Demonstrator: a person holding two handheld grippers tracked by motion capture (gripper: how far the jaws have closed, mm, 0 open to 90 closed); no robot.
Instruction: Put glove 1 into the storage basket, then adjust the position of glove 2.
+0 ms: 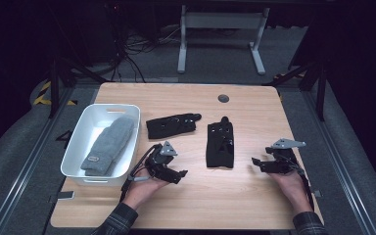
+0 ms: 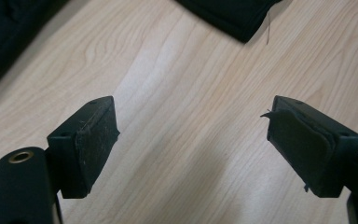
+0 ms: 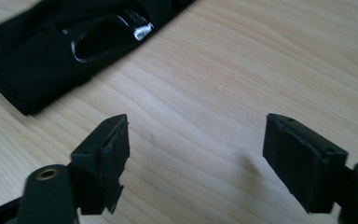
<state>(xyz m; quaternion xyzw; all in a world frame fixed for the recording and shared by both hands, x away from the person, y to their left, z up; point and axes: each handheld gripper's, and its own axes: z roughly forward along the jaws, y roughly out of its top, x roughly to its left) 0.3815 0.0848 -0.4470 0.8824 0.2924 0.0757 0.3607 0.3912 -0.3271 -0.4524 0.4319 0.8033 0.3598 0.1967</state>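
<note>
The wooden table (image 1: 186, 205) carries 2 black gloves and 1 white bin. The left gripper (image 1: 175, 175) rests low over the table near its front edge, just right of the white bin (image 1: 76, 147), with its jaws pointing right toward the table's middle. In the left gripper view, the left gripper (image 2: 193, 140) has its jaws spread wide apart with nothing between them; bare wood grain shows between the 2 pads (image 2: 95, 140).

The right gripper (image 1: 258, 164) sits at the table's right side, jaws pointing left. In the right gripper view, the right gripper (image 3: 196, 154) also stands with jaws fully parted and empty, above bare wood.

The nearer black glove (image 1: 220, 145) lies flat between the 2 grippers, long axis running front to back, apart from both sets of jaws. In the right gripper view this glove (image 3: 65, 51) lies ahead and to the upper left of the jaws, with a glossy printed mark on its surface. In the left gripper view its edge (image 2: 228, 16) appears at the top of the frame.

The second black glove (image 1: 171, 126) lies behind the left gripper, long axis running left to right, near the bin's right wall but not touching it.

A grey mitten (image 1: 108, 145) lies inside the white bin, running diagonally from the front left to the rear right.
</note>
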